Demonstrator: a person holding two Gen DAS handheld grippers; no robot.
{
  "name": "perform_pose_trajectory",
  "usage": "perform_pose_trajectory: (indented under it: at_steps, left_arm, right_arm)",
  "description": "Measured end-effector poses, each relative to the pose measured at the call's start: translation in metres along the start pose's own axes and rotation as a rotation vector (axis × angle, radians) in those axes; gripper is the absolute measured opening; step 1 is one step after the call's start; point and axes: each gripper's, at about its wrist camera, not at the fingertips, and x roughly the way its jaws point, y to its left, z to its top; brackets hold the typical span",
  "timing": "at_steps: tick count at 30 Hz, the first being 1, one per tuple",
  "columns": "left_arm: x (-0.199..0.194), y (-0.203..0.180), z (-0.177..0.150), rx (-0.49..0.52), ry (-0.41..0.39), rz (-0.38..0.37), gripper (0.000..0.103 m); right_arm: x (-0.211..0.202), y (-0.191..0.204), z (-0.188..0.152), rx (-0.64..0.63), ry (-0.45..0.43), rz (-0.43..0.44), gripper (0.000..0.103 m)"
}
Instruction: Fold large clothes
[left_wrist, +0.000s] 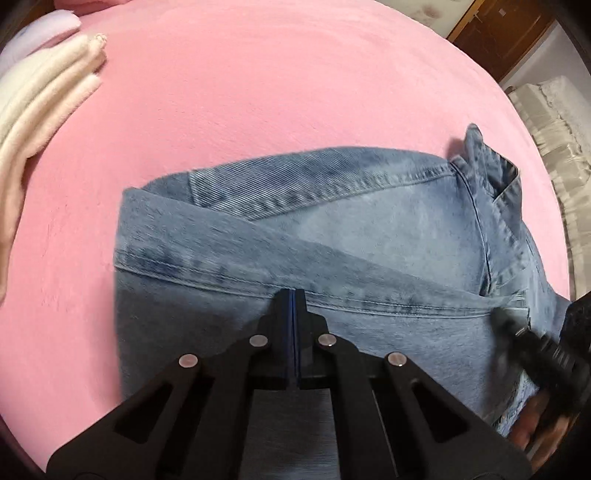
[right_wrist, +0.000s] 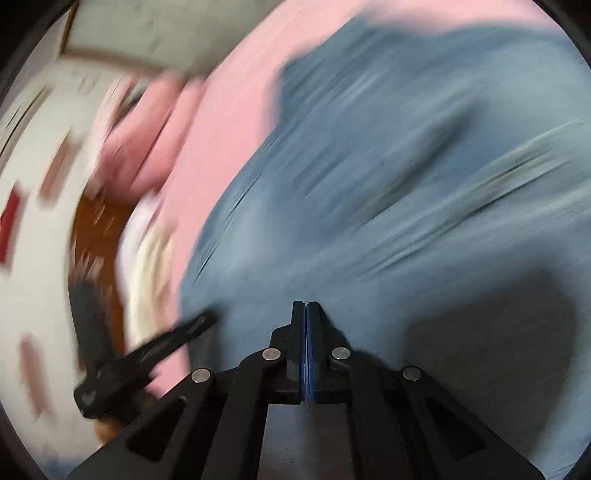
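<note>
You had the blue jeans (left_wrist: 332, 236) lying folded on the pink bed (left_wrist: 258, 92). Your left gripper (left_wrist: 292, 295) was over them with its fingers pressed tight together, holding nothing. Your right gripper (right_wrist: 306, 306) was closed and empty too, above the jeans.

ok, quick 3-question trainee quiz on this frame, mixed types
1. True or false: the jeans lie on a pink cover.
2. Multiple choice: the left gripper jaws are A) wide open B) shut with no cloth seen between them C) clamped on a towel.
3. Short answer: in the left wrist view, what sits at the left edge of the cover?

Key
1. True.
2. B. The right gripper is shut as well, above the denim.
3. A stack of pale folded cloths.
</note>
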Motion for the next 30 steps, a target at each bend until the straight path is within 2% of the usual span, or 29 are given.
perform_pose_trajectory:
  at_steps: [2, 3, 4, 5, 6, 7, 8, 9, 10, 11, 13, 15, 16, 18, 19, 20, 22, 24, 25, 26, 27, 28, 30]
  left_arm:
    - [-0.008, 0.006, 0.0, 0.013, -0.04, 0.076, 0.001]
    - [-0.012, 0.01, -0.002, 0.004, -0.059, 0.111, 0.001]
    - [-0.016, 0.014, -0.003, -0.022, -0.076, 0.141, 0.001]
    - [-0.02, 0.018, -0.004, -0.062, -0.084, 0.189, 0.001]
    - [-0.025, 0.019, -0.007, -0.083, -0.087, 0.191, 0.001]
    - [-0.029, 0.018, -0.009, -0.084, -0.086, 0.149, 0.001]
    - [-0.035, 0.015, -0.015, -0.075, -0.076, 0.083, 0.001]
    - [-0.042, 0.01, -0.021, -0.06, -0.065, 0.03, 0.001]
    - [-0.047, 0.001, -0.028, -0.034, -0.043, -0.03, 0.001]
    - [-0.05, -0.005, -0.034, -0.015, -0.019, -0.066, 0.001]
    - [-0.051, -0.012, -0.048, 0.004, 0.04, -0.08, 0.001]
    - [-0.041, -0.014, -0.062, 0.001, 0.109, -0.017, 0.001]
    - [-0.041, -0.01, -0.069, -0.012, 0.117, 0.008, 0.001]
    - [-0.047, 0.011, -0.076, -0.054, 0.103, 0.062, 0.001]
    - [-0.054, 0.028, -0.077, -0.088, 0.083, 0.125, 0.001]
    - [-0.061, 0.045, -0.077, -0.114, 0.064, 0.179, 0.001]
    - [-0.071, 0.078, -0.08, -0.164, 0.056, 0.283, 0.001]
    - [-0.079, 0.117, -0.086, -0.243, 0.091, 0.362, 0.001]
    - [-0.083, 0.131, -0.089, -0.283, 0.097, 0.344, 0.001]
    - [-0.092, 0.146, -0.093, -0.337, 0.08, 0.284, 0.001]
    - [-0.1, 0.153, -0.095, -0.362, 0.065, 0.259, 0.001]
    - [-0.108, 0.154, -0.097, -0.362, 0.042, 0.237, 0.001]
    - [-0.126, 0.145, -0.101, -0.314, -0.018, 0.166, 0.001]
  right_arm:
    - [-0.033, -0.016, 0.001, -0.003, -0.121, -0.223, 0.0]
    - [-0.048, -0.024, -0.001, 0.012, -0.144, -0.239, 0.0]
    - [-0.051, -0.025, -0.004, 0.039, -0.138, -0.209, 0.0]
    - [-0.055, -0.019, -0.011, 0.059, -0.151, -0.249, 0.0]
    - [-0.06, -0.008, -0.016, 0.044, -0.183, -0.345, 0.0]
    - [-0.062, 0.009, -0.027, -0.003, -0.219, -0.369, 0.003]
    - [-0.065, 0.027, -0.034, -0.042, -0.23, -0.297, 0.003]
    - [-0.06, 0.046, -0.049, -0.07, -0.21, -0.175, 0.003]
    - [-0.052, 0.059, -0.051, -0.075, -0.173, -0.089, 0.003]
    - [-0.037, 0.077, -0.063, -0.073, -0.098, 0.015, 0.003]
    - [-0.007, 0.108, -0.091, -0.048, 0.053, 0.148, 0.003]
    - [0.02, 0.132, -0.122, -0.039, 0.18, 0.191, 0.003]
    - [0.031, 0.144, -0.132, -0.049, 0.222, 0.18, 0.003]
    - [0.054, 0.149, -0.157, -0.08, 0.298, 0.083, 0.003]
    - [0.063, 0.144, -0.162, -0.088, 0.311, 0.021, 0.0]
    - [0.061, 0.131, -0.163, -0.067, 0.292, 0.042, 0.0]
    - [0.046, 0.109, -0.155, -0.022, 0.198, -0.02, 0.0]
    - [0.017, 0.09, -0.152, -0.009, 0.073, -0.151, 0.0]
    - [0.008, 0.088, -0.141, -0.014, 0.023, -0.272, 0.0]
    - [-0.007, 0.086, -0.142, -0.025, -0.03, -0.397, 0.0]
    - [-0.021, 0.085, -0.144, -0.012, -0.072, -0.45, 0.0]
    - [-0.03, 0.086, -0.149, 0.016, -0.078, -0.416, 0.0]
    - [-0.036, 0.098, -0.164, 0.071, -0.097, -0.429, 0.0]
